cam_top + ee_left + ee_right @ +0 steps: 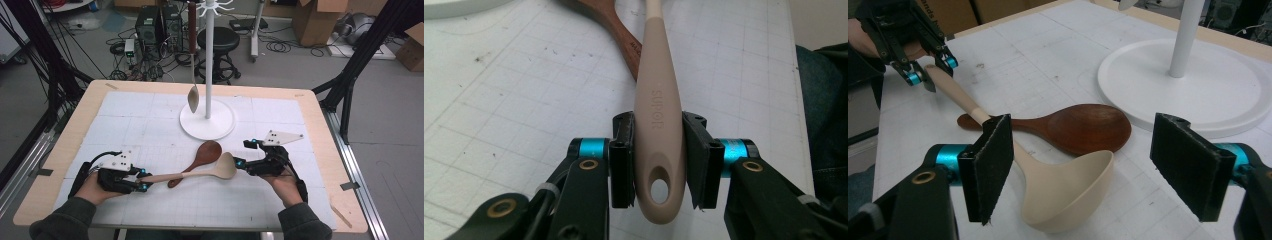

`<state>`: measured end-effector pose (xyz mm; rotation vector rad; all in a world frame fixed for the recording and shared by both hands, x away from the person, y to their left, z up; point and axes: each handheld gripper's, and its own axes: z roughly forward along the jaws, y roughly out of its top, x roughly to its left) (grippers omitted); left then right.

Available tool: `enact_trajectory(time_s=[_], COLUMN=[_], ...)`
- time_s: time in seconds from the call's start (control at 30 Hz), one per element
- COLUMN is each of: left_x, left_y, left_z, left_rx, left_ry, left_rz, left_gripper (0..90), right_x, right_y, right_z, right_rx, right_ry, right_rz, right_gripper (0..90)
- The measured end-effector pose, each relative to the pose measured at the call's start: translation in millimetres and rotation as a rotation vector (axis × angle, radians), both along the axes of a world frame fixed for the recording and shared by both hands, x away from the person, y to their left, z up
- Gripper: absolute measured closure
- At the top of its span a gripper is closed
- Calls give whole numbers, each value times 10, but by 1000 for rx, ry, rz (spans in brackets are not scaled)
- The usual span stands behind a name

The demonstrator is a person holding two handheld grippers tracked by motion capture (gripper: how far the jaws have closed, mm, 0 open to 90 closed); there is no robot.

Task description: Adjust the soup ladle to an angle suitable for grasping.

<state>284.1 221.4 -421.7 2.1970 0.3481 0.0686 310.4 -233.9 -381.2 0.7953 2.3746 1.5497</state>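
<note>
A beige ladle [220, 169] stretches across the white mat, and its handle crosses over a dark wooden spoon [205, 154]. My left gripper [142, 180] is shut on the ladle's handle end [658, 115], just above the hanging hole, with both pads pressed against it. My right gripper [244, 153] stands open at the ladle's bowl [1068, 185]. The bowl sits between its wide-set pads [990, 165], and neither pad touches it. In the right gripper view the wooden spoon [1083, 127] lies just beyond the bowl, and the left gripper [928, 70] shows at the far end of the handle.
A white rack with a round base [220, 127] and a pole [209, 60] stands at the middle back of the table. A metal spoon with a dark handle [193, 97] hangs from it. The rack's base [1148, 95] lies close behind the wooden spoon.
</note>
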Motion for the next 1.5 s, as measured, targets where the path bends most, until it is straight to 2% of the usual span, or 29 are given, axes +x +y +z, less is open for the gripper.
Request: enact_trajectory(time_s=[0.13, 0.47, 0.83, 0.97, 1.1, 1.5], left_x=[3, 25, 86, 102, 112, 154], left_y=[-17, -81, -252, -322, -388, -520], left_z=[62, 151, 352, 398, 439, 555], left_rx=[-9, -21, -27, -25, -17, -30], left_ry=[-15, -24, -61, -57, -75, -89], left_rz=[-3, -8, -43, -46, -60, -77], left_gripper=[677, 679, 680, 680, 680, 679], right_x=[6, 15, 44, 56, 69, 99], right_y=[13, 75, 239, 310, 399, 564], right_z=[2, 13, 44, 54, 55, 69], right_rx=[1, 0, -17, -24, -25, -40], right_ry=[2, 3, 1, -1, -3, 8], right_rz=[3, 22, 72, 94, 116, 178], right_gripper=[248, 249, 249, 249, 248, 247])
